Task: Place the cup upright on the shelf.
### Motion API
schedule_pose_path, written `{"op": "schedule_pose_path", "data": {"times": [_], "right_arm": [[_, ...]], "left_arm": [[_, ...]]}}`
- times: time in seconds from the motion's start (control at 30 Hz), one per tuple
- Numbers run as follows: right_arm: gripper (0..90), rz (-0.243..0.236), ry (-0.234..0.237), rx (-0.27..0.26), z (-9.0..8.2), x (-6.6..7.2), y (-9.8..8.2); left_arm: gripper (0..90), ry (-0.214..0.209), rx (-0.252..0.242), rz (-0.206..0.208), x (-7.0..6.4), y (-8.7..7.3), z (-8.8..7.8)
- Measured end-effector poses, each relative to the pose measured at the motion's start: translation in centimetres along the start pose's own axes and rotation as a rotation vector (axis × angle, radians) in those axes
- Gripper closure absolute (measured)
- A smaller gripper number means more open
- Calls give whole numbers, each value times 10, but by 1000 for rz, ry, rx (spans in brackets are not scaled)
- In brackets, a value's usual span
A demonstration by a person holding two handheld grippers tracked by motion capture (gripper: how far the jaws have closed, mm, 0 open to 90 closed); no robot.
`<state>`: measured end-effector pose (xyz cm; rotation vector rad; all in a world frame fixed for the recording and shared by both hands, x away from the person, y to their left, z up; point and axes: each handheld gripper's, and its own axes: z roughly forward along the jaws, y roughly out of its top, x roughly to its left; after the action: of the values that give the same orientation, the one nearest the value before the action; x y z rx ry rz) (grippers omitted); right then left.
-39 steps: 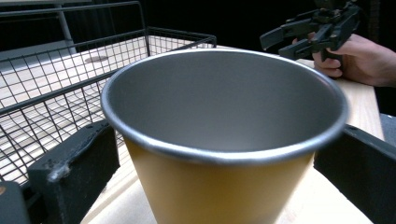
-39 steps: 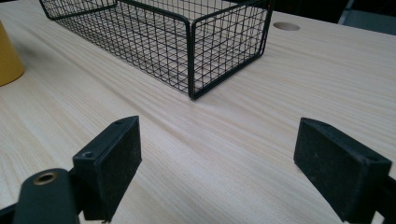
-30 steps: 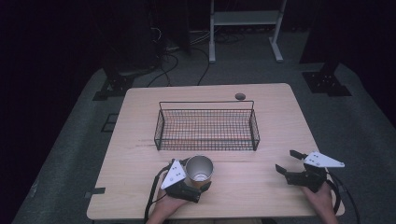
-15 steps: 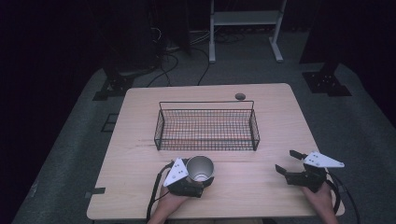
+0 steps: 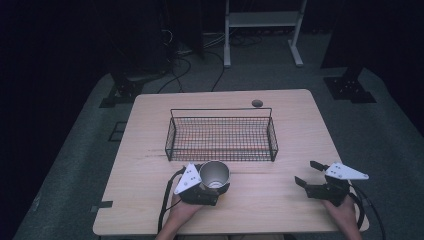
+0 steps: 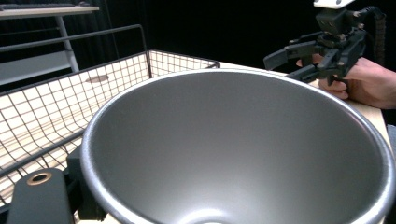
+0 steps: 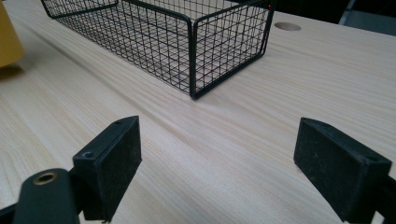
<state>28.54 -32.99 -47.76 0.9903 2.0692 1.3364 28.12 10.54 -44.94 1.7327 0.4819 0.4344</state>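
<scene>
Metal cup (image 5: pixel 214 174), silvery and tapered, upright in the high view, mouth up, axis vertical, near the table's (image 5: pixel 260 205) front edge, just before the black wire basket (image 5: pixel 221 137). Clamped by the left gripper (image 5: pixel 207 187); right gripper (image 5: pixel 309 174) well apart, jaws spread wide, holding nothing.

Left gripper view: smooth brushed cup interior (image 6: pixel 243 149) opening toward the camera, rolled rim, basket mesh (image 6: pixel 56 112) just beside; right gripper (image 6: pixel 292 60) farther off, agape.

Right gripper view: matte black pads (image 7: pixel 114 149) wide over pale wood grain (image 7: pixel 261 112), basket corner (image 7: pixel 192 56) ahead.
</scene>
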Motion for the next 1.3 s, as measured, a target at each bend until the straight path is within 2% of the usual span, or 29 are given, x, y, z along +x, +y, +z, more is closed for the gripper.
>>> {"op": "schedule_pose_path", "data": {"times": [0.07, 0.27, 0.47, 0.57, 0.73, 0.87, 1.07, 1.1, 1.3], "right_arm": [[139, 2, 0, 0, 0, 0, 0], [139, 1, -1, 0, 0, 0, 0], [139, 3, -2, 0, 0, 0, 0], [139, 0, -2, 1, 0, 0, 0], [139, 3, -1, 0, 0, 0, 0], [140, 1, 0, 1, 0, 0, 0], [140, 4, 0, 0, 0, -1, 0], [139, 4, 0, -1, 0, -1, 0], [139, 5, -1, 0, 0, 0, 0]], "left_arm": [[123, 2, -4, -8, 1, 2, 1], [123, 9, -11, 9, 3, 8, 3], [124, 14, -22, 4, 5, 15, 5], [124, 16, -37, 22, 9, 28, 6], [124, 7, -42, 39, 14, 40, 7], [124, 16, -60, 48, 24, 53, 11], [124, 18, -83, 27, 39, 66, 14], [124, 22, -84, 34, 44, 72, 15], [124, 20, -90, 43, 57, 87, 22]]}}
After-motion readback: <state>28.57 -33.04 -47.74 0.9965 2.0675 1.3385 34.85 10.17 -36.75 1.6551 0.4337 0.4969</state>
